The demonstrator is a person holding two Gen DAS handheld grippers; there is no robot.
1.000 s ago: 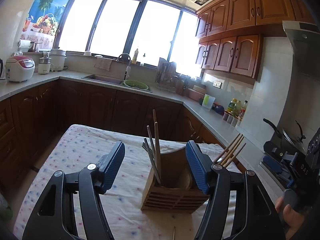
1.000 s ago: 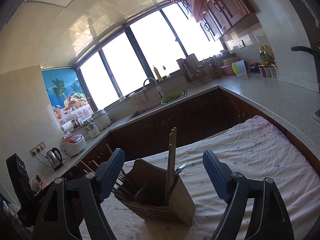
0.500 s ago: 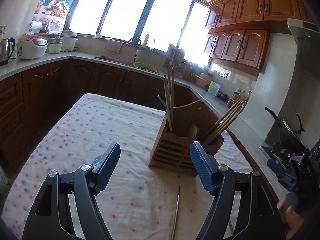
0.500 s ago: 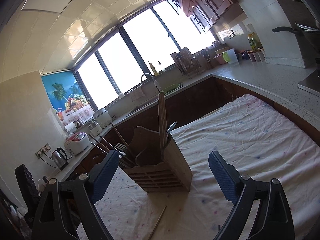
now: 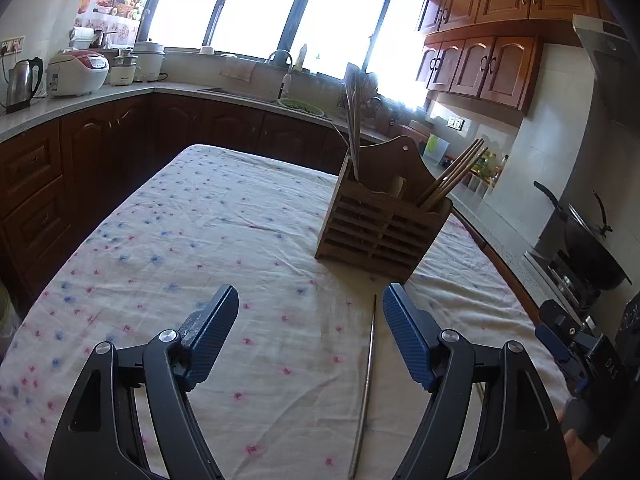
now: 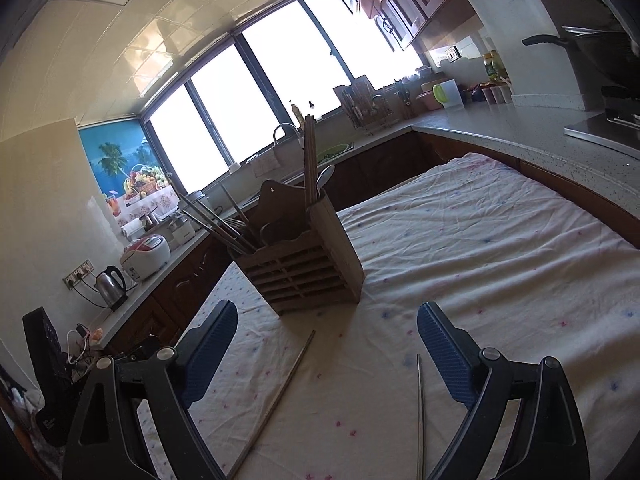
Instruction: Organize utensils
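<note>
A slatted wooden utensil holder (image 5: 380,224) (image 6: 308,268) stands on the flowered tablecloth (image 5: 192,248) with chopsticks and a spoon upright in it. One loose metal chopstick (image 5: 366,384) lies on the cloth in the left wrist view, between the fingers of my left gripper (image 5: 310,340), whose jaws are opening and touch nothing. In the right wrist view two loose chopsticks lie on the cloth: one (image 6: 280,396) slanting left of centre, one (image 6: 420,412) near the right finger. My right gripper (image 6: 326,354) hovers open above them, empty.
Dark wood cabinets and a pale counter (image 5: 80,100) ring the table, with a kettle (image 5: 22,82), rice cooker (image 5: 78,72) and sink (image 5: 244,94). A wok (image 5: 588,248) sits on the stove at right. The other hand-held gripper (image 5: 576,344) shows at the right edge.
Both grippers have sunk toward the table and pulled back from the holder, which now stands farther off. Loose chopsticks have come into view on the cloth. The left jaws stand wider.
</note>
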